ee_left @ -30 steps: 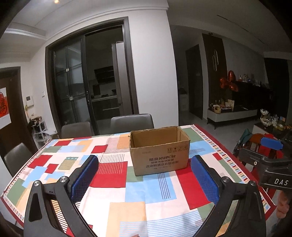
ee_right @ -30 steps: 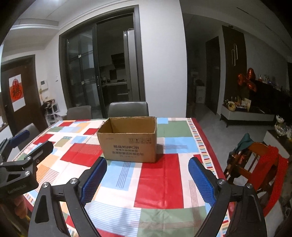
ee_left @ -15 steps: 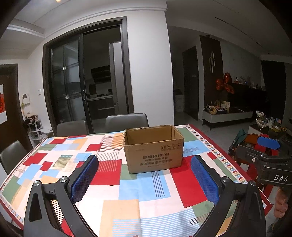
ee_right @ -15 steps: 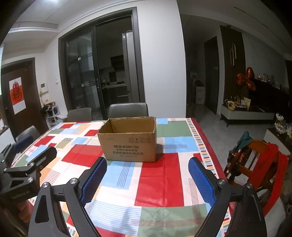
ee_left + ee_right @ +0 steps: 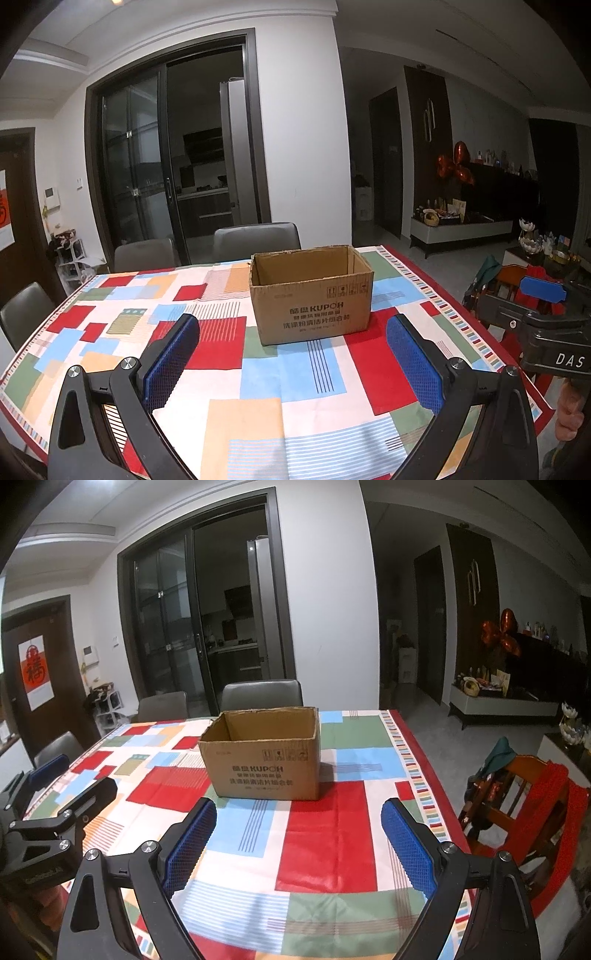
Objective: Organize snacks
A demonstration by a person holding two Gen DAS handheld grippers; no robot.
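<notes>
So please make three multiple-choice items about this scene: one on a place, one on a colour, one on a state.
1. Where does the cardboard box stand?
A. on the patterned tablecloth
B. on a chair
C. on the floor

2. What colour are the pads of the right hand-held gripper?
A. red
B. blue
C. green

3. How is the box top?
A. taped shut
B. covered by a lid
C. open

Answers: 1 A, the box rests on the cloth; 2 B, both pads are blue mesh; 3 C, the inner walls show.

Open-topped cardboard box [image 5: 264, 760] on patchwork tablecloth [image 5: 325, 834], beyond wide-spread, empty right claw [image 5: 299, 836].
</notes>
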